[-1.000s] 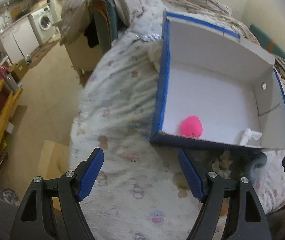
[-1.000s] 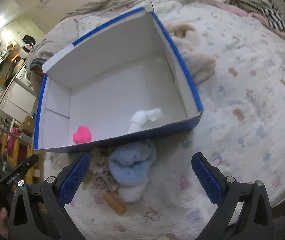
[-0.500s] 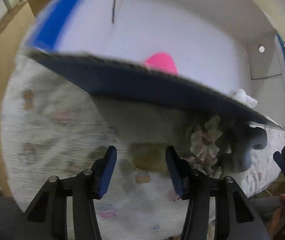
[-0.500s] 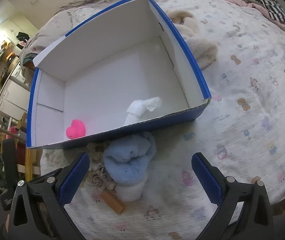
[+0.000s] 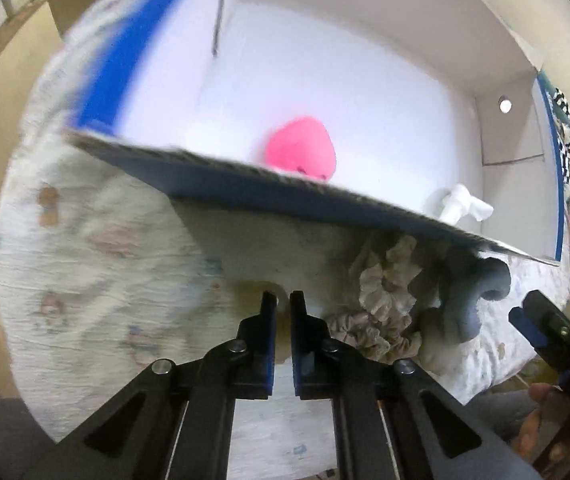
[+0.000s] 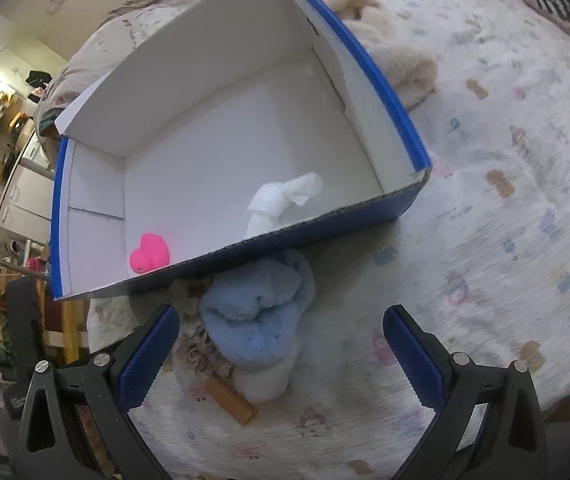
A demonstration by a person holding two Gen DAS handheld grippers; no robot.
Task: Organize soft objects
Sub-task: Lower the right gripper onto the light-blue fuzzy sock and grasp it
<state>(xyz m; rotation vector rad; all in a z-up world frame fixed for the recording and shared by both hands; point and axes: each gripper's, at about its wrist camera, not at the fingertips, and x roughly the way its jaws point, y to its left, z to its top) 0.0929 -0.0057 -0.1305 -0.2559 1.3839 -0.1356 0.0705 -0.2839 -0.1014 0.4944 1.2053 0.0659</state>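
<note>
**Left wrist view: bed, box & soft items**

A bed w/ a pale printed quilt (image 6: 505, 208) is seen as the work surface. Beyond its edge, at left in the right wrist view, kitchen-type units (image 6: 21, 188) & clutter are visible under warm light; detail is too blurred to read.

A blue box (image 6: 389, 92) w/ white inside is set on the quilt. Inside it, near the front wall, a pink soft toy (image 6: 149, 253) is seen at the left & a white crumpled cloth (image 6: 281, 204) further right, well apart.

Just outside the front wall, a light-blue fluffy bundle (image 6: 257, 316) is lying on the quilt, touching a white fluffy piece (image 6: 265, 380) below it. Beige ruffled scrunchies (image 5: 385, 284) are bunched at its left side. A small tan tube (image 6: 231, 396) is lying near them. A cream fuzzy item (image 6: 405, 68) is seen beside the box's right wall.

Left gripper (image 5: 283, 300) is clenched, w/ only a slim gap betw. the pads; a bit of pale fabric is seen in that gap, but a true grasp cannot be told. Right gripper (image 6: 281, 344) is spread wide, held over the blue bundle, nothing grasped.
</note>
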